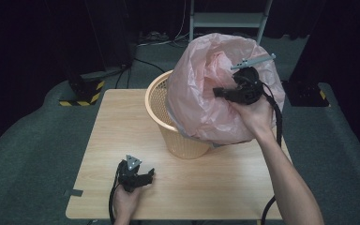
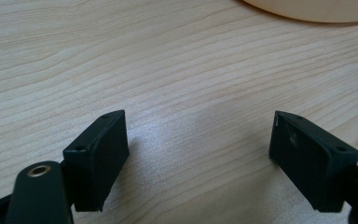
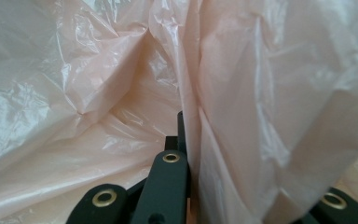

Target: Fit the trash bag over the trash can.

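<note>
Right tool (image 1: 217, 92) pinching bag (image 1: 201, 93) edge

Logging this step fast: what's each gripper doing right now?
Left gripper: open, holding nothing, low over the table.
Right gripper: shut on the pink bag, above the basket.

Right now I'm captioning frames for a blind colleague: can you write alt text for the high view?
A person's right gripper pinches a billowing pink plastic bag over an orange mesh basket on a wooden table. The left gripper rests open on the table near its front edge, held by the left hand.
</note>
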Demonstrator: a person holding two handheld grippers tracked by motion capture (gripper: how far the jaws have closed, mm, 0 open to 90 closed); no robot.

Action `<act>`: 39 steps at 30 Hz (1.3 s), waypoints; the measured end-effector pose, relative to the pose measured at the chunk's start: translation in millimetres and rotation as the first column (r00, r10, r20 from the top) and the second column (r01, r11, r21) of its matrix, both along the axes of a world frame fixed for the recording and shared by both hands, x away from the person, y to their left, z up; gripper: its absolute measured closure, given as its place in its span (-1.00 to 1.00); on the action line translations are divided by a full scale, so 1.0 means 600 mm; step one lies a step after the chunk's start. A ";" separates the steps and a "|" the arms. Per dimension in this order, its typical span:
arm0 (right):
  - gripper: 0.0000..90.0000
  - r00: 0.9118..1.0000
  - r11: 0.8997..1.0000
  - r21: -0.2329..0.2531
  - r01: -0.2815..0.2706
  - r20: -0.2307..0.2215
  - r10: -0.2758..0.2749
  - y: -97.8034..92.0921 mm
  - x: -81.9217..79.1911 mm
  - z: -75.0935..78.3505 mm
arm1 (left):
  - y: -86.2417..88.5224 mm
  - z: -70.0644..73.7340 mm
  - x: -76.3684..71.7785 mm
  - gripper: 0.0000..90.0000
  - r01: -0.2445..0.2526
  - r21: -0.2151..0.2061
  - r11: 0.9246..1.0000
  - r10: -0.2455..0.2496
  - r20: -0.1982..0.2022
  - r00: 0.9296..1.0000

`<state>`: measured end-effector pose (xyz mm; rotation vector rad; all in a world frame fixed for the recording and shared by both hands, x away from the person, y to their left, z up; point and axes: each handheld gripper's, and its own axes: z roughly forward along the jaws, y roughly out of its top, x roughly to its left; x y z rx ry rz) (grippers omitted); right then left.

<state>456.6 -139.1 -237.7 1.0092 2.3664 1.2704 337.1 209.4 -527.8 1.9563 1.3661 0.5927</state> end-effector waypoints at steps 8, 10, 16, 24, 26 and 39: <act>0.97 1.000 1.000 0.006 -0.012 -0.008 0.012 0.015 0.007 -0.002 | 0.000 0.000 0.000 -0.56 0.000 0.000 1.000 0.000 0.000 1.000; 0.97 1.000 1.000 0.007 -0.015 -0.007 0.015 0.019 0.008 -0.001 | 0.000 0.000 0.000 -0.56 0.000 0.000 1.000 0.000 0.000 1.000; 0.97 0.999 0.999 0.002 -0.033 -0.009 0.033 0.035 0.011 -0.001 | 0.000 0.000 0.000 -0.56 -0.001 0.000 1.000 0.001 0.000 1.000; 0.97 0.999 0.999 -0.002 -0.042 -0.019 0.042 0.052 0.017 -0.004 | 0.000 0.000 0.000 -0.56 0.001 0.003 1.000 -0.001 0.002 1.000; 0.97 0.999 0.999 -0.010 -0.044 -0.025 0.044 0.058 0.019 -0.007 | 0.000 0.000 0.000 -0.56 0.001 0.002 1.000 -0.001 0.002 1.000; 0.97 0.997 0.997 -0.025 -0.066 -0.041 0.065 0.082 0.027 -0.017 | 0.000 0.000 0.000 -0.56 0.001 0.002 1.000 -0.001 0.001 1.000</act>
